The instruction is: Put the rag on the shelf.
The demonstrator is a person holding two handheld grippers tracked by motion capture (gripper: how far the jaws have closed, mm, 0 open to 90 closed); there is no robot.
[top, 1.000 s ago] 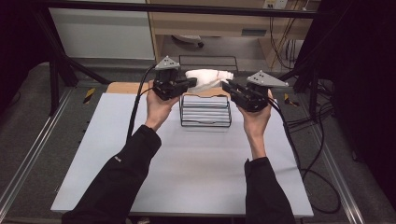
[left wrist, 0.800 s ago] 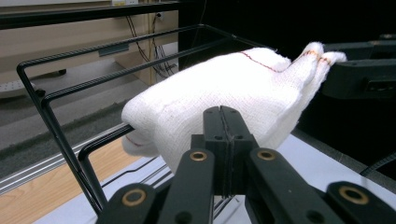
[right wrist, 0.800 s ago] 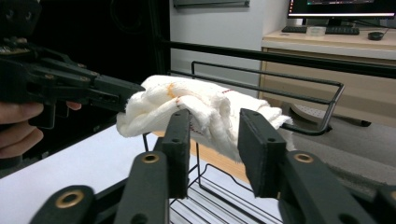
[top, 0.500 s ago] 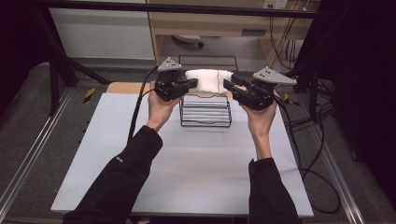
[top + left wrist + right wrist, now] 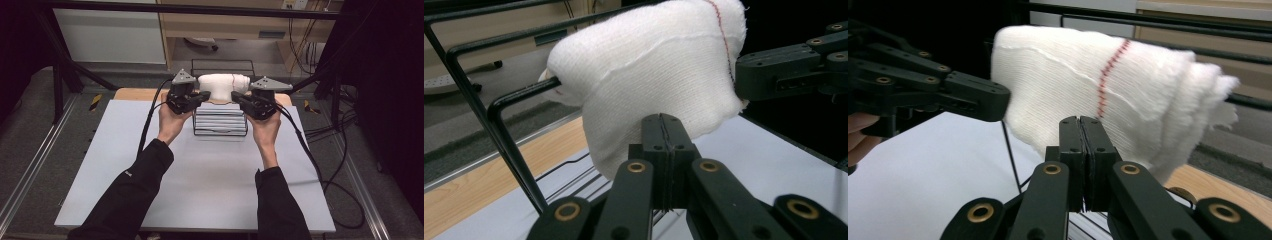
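The white cloth [image 5: 222, 86] hangs over the wire rack [image 5: 220, 122] at the counter's [image 5: 200, 175] far edge. The left gripper [image 5: 200, 98] and right gripper [image 5: 239, 100] each pinch a lower edge, jaws clenched. Uneven pulling could snag it on the wires or tip the rack.

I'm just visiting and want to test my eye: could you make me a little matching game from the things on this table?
Things:
1. cloth
2. wire rack
3. table mat
4. left gripper

Descriptions:
A. pale grey, flat
B. white with a red stitch line
C. black, shut on the cloth's edge
D. black thin bars, under the cloth

Pairs: 1-B, 2-D, 3-A, 4-C
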